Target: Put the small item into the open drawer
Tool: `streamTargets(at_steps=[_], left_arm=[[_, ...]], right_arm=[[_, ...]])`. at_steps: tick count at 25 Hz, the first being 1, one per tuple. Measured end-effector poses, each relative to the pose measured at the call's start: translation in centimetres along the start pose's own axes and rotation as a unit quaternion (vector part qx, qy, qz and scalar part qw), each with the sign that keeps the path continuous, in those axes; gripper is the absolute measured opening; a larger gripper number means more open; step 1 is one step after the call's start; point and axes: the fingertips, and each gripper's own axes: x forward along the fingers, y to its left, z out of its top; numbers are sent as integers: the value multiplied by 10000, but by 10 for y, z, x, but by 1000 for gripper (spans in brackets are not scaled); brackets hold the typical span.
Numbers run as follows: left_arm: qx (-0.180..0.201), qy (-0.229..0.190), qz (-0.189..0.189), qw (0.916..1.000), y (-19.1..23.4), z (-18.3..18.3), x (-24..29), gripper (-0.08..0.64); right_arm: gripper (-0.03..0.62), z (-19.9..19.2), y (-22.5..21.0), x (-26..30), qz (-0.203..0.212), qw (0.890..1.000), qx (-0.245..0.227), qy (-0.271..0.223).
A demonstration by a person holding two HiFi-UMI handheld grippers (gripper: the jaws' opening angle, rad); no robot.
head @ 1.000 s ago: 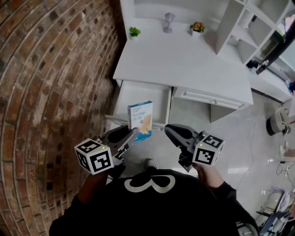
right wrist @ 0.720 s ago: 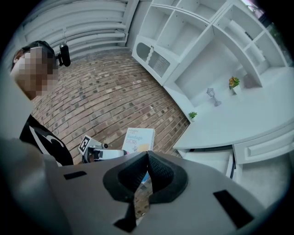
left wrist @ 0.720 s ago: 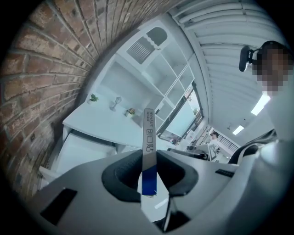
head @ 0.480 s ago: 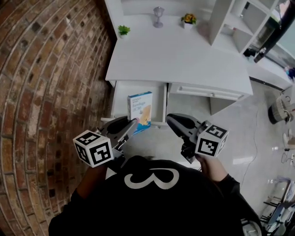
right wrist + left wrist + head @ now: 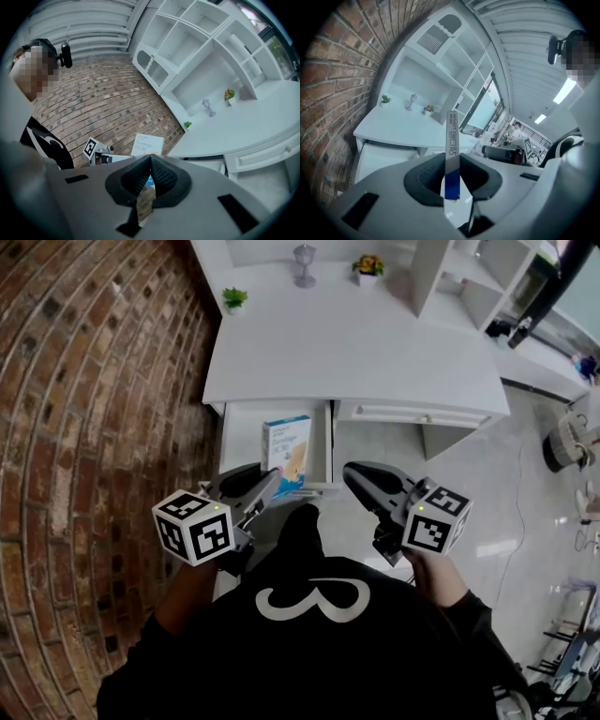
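A flat blue-and-white box (image 5: 288, 452) stands upright in my left gripper (image 5: 266, 487), which is shut on its lower end. In the left gripper view the box (image 5: 451, 140) shows edge-on between the pads of the left gripper (image 5: 452, 161). From the head view the box hangs over the front part of the open white drawer (image 5: 246, 432) at the desk's left side. My right gripper (image 5: 364, 482) hovers to the right of the drawer, its jaws together and empty. The right gripper (image 5: 149, 158) looks across at the box (image 5: 148, 144).
A brick wall (image 5: 84, 409) runs close along the left. The white desk top (image 5: 356, 343) carries a small green plant (image 5: 234, 299), a silver goblet (image 5: 304, 263) and a flower pot (image 5: 367, 265). A closed drawer (image 5: 412, 415) lies to the right, with shelves (image 5: 450, 277) beyond.
Both grippers have moved forward towards the desk. The box, earlier in front of the drawer's front panel, now hangs over the drawer. Neither gripper's jaws have changed.
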Motion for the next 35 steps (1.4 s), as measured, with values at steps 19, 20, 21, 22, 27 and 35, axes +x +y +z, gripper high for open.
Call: streamTargets(at_steps=[19,20,21,22,27,35], left_arm=[[252,1312,114,9910,80,-14,93,92],[258,1394,129,9898,85,-17,97,92],[247,1472,137,9887,89,-20,101,92],[227,1548,138,9876,92,-23,105,92],[302,1929,160,9806,110,-36,130,92],[543,2562,345,9645,145,-69,162,92]], right_arm=[[11,31,-56,21,-388,9988,259,-157],[11,31,-60,21,-413,9987,273,-152],[11,32,-63,21,-441,9985,293,-142],[11,32,-67,21,-469,9983,319,-132],[11,31,-86,20,-614,9970,461,-139],[11,26,-114,24,-802,9941,726,-127]])
